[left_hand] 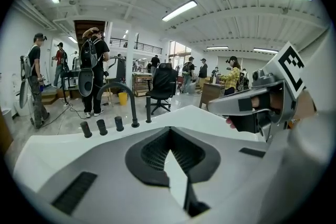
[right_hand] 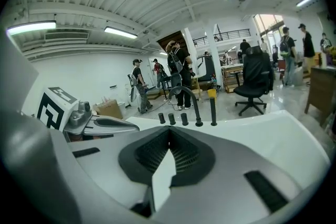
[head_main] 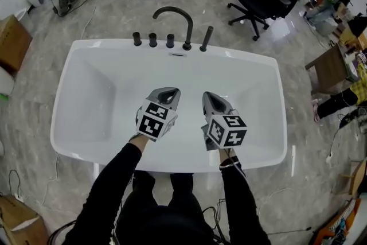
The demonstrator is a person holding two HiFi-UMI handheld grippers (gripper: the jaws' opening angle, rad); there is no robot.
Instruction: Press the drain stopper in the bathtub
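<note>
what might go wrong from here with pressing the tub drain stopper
1. The drain stopper shows in no view, so a press may land on bare bathtub floor.
2. The left claw and right claw, both shut, hang close side by side and might knock together on the way down.

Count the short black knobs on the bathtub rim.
3, in a row on the far rim left of the faucet: left knob, middle knob, right knob. None seem hidden.

Head view overhead; both gripper views toward the faucet (head_main: 189, 31)
</note>
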